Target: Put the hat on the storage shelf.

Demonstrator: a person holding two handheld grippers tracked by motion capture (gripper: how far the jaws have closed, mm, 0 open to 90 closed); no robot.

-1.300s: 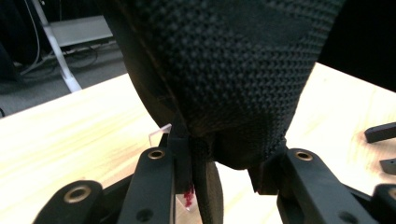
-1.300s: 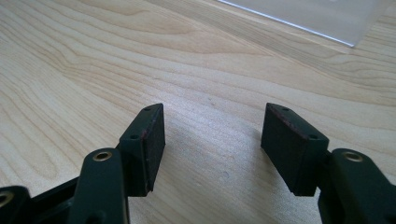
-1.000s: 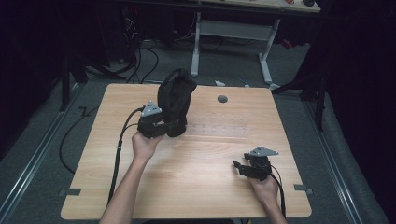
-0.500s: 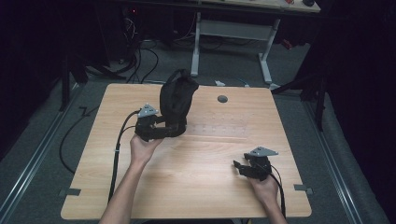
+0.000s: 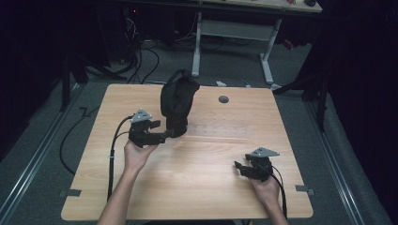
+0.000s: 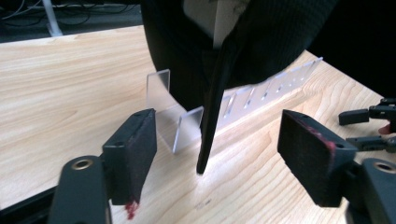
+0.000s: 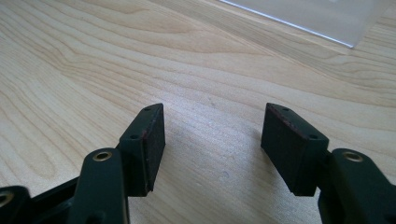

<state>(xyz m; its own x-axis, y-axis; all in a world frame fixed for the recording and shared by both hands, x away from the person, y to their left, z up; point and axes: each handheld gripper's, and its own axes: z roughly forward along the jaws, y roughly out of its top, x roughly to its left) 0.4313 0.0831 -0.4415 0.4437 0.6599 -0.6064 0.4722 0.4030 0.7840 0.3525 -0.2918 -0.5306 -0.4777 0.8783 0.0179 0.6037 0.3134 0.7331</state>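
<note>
A black fabric cap (image 5: 178,99) hangs upright on a clear acrylic stand (image 6: 161,91) near the table's far middle. In the left gripper view a dark edge of the cap (image 6: 212,116) hangs down between my jaws, and neither pad touches it. My left gripper (image 5: 163,134) sits just left of the cap's foot, and its jaws have just been opening. The left gripper (image 6: 219,140) stands open. My right gripper (image 5: 240,168) rests open and empty near the table's front right. The right gripper (image 7: 212,135) looks over bare wood.
A long clear slotted strip (image 6: 271,86) runs along the table behind the cap, with its edge (image 7: 322,21) at the top of the right gripper view. A round grommet (image 5: 223,99) sits at the far edge. Beyond the table are a desk frame (image 5: 232,30) and floor cables (image 5: 136,54).
My left gripper's jaws have opened off the cap's lower part, and it has drawn back to the left and toward the person. The cap stays on its stand. The right gripper has not moved.
</note>
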